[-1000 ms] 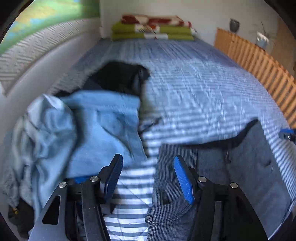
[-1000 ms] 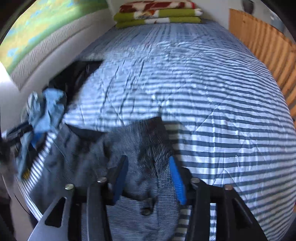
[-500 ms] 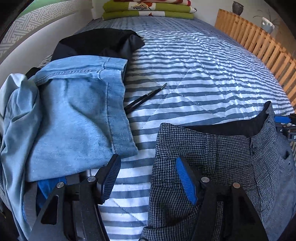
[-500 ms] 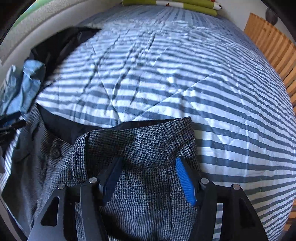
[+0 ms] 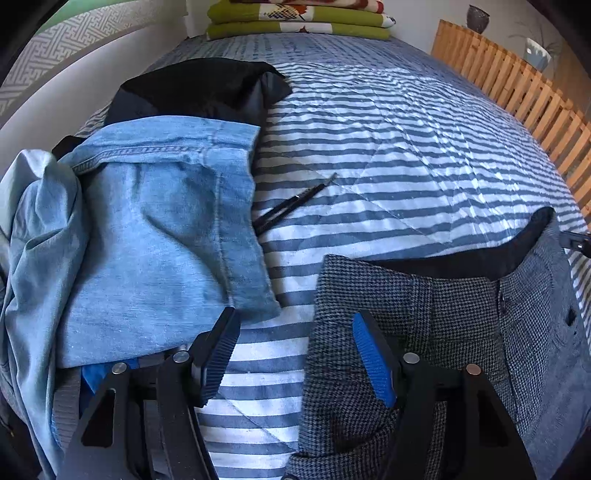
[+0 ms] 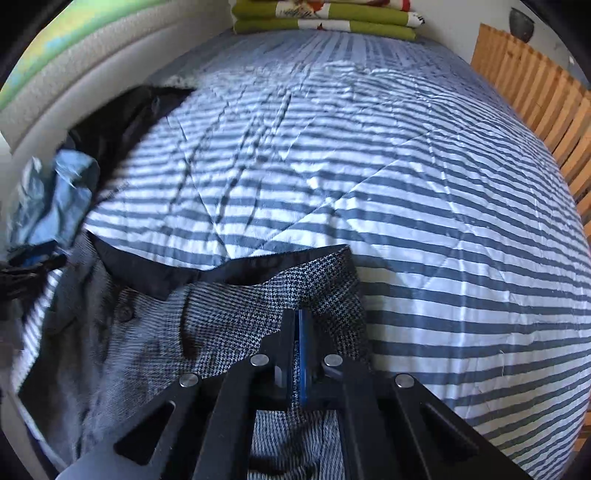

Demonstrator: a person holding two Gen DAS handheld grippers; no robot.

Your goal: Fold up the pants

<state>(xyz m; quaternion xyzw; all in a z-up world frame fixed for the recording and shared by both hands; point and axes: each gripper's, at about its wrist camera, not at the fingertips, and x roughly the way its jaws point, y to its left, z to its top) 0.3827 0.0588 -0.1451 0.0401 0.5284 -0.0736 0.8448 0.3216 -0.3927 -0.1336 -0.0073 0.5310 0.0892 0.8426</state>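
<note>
The grey houndstooth pants point(image 5: 436, 317) lay waistband-up on the striped bedspread point(image 5: 388, 155), at the near edge of the bed, with the dark lining of the waistband point(image 6: 155, 273) open toward the far end. The step in hand was judged to be the initial pick-up of the garment by its two waistband corners, ahead of any fold. The right gripper point(image 6: 301, 332) had its jaws fully closed, and a ridge of houndstooth cloth was pinched between them at the right-hand corner of the waistband; the fabric puckered toward the pads. The left gripper point(image 5: 295, 354) stood at the opposite corner with its jaws apart and widening slightly; its blue-padded finger point(image 5: 373, 362) lay over the left edge of the pants, while the black finger point(image 5: 218, 354) was over bare bedspread beside a folded pair of light-blue jeans point(image 5: 147, 258). No cloth was clamped on that side, although the edge of the pants lay between the fingers. The next move was judged to call for the left jaws to close on that edge, taking waistband only. The jeans lay just beside the black finger, so a stray catch of denim was a risk to be avoided. A thin dark object point(image 5: 295, 201), possibly a pen or tweezers, lay on the bedspread farther out, apart from the pants. A black garment point(image 5: 199, 88) and a stack of folded blankets point(image 5: 299, 22) lay beyond, well clear of the work.
</note>
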